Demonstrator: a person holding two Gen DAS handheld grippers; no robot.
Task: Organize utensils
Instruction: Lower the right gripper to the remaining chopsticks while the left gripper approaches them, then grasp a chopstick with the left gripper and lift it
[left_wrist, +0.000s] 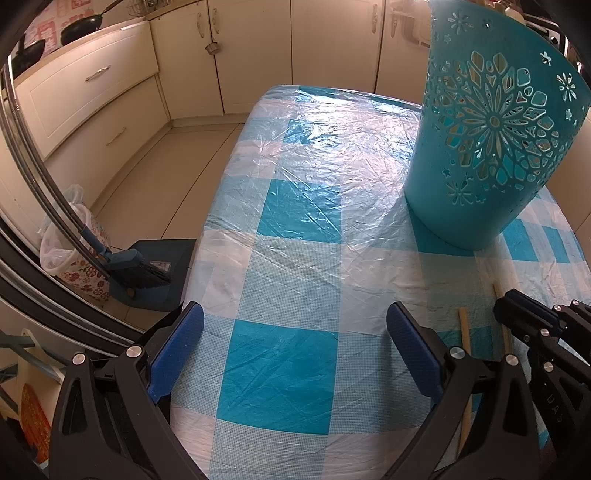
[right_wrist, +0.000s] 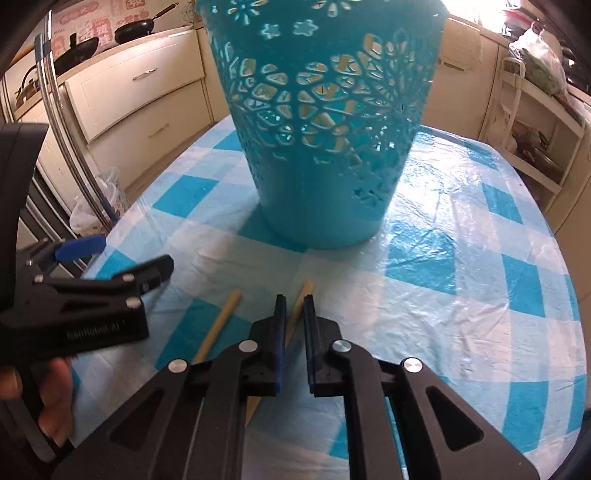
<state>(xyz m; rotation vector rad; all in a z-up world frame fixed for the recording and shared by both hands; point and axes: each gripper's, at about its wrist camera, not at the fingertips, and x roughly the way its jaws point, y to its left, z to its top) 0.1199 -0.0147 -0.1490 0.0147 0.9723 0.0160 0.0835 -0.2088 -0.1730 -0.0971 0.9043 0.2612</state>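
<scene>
Our right gripper (right_wrist: 294, 306) clamps one chopstick (right_wrist: 300, 295) near its end (light, stiff, probably slippery wood); our left gripper (left_wrist: 295, 325) hangs released, empty.

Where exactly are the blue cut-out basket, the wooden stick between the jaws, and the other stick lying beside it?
Teal basket (right_wrist: 325, 206): right wrist view, on its plain lower wall.
Gripped wooden stick (right_wrist: 303, 291): right wrist view, on its far tip beyond the jaws.
Loose wooden stick (right_wrist: 221, 321): right wrist view, on its shaft on the tablecloth.
</scene>
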